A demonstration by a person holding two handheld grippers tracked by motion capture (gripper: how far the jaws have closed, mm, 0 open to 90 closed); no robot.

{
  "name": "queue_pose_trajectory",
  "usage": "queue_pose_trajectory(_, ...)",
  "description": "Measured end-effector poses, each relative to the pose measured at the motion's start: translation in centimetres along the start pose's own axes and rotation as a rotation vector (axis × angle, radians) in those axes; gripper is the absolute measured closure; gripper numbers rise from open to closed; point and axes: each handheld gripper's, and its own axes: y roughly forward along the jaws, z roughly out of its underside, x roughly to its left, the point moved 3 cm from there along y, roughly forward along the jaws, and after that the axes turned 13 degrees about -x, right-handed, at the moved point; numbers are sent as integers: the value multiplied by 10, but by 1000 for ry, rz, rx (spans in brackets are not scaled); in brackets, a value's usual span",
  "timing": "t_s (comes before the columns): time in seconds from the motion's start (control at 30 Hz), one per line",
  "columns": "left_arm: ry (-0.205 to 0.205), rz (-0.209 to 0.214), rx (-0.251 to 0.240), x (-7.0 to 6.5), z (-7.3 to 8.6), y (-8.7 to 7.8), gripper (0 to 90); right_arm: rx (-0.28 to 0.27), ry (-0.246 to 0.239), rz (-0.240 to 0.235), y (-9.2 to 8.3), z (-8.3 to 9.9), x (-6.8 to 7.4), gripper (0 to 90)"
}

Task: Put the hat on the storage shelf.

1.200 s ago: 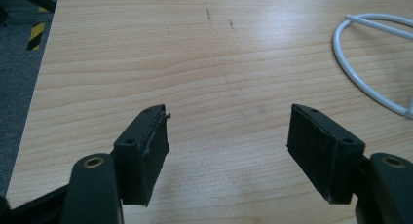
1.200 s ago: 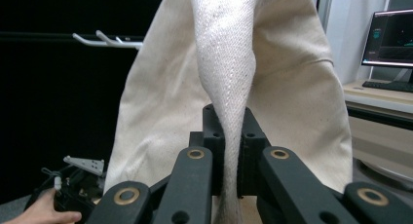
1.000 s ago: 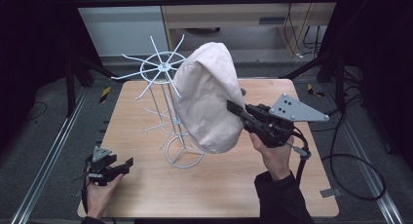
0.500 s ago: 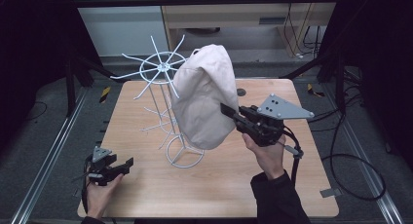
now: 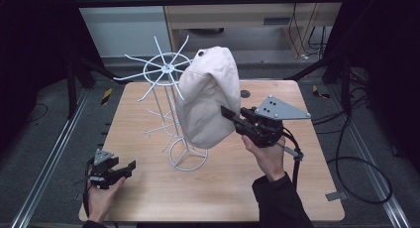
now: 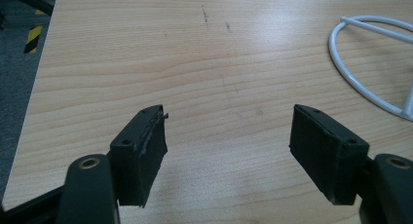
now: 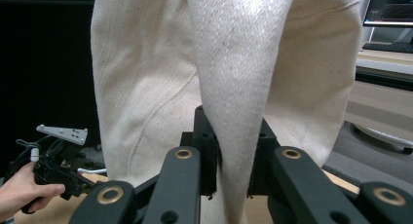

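Observation:
A cream fabric hat point(image 5: 208, 99) hangs from the top of a white wire rack point(image 5: 166, 69) at the middle of the table. My right gripper point(image 5: 225, 111) reaches in from the right at the hat's lower side. In the right gripper view its pads point(image 7: 207, 151) pinch a vertical fold of the hat point(image 7: 234, 63); the jaws have just been opening a little and the fold still fills the gap between them. My left gripper point(image 5: 130, 166) rests low at the front left corner, open with nothing between its pads point(image 6: 146, 151).
The rack's round wire base point(image 5: 185, 161) stands on the wooden table point(image 5: 148, 198), and its edge curves in at the right of the left gripper view point(image 6: 360, 63). Wire arms stick out from the rack's top ring. Cables trail off the table's right side point(image 5: 346, 173).
My right gripper has drifted slightly left toward the rack with the hat's fold between its jaws, and the hat hangs closer to the rack. The left hand has stayed still.

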Motion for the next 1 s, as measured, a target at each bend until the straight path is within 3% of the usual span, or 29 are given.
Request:
queue_pose_trajectory(0.67,4,-1,-3,1,0,0,290,-4,-7,20,1,2,-1,608)
queue_pose_trajectory(1.0,4,0,-5,1,0,-1,290,-22,-19,62,-7,2,-5,419)
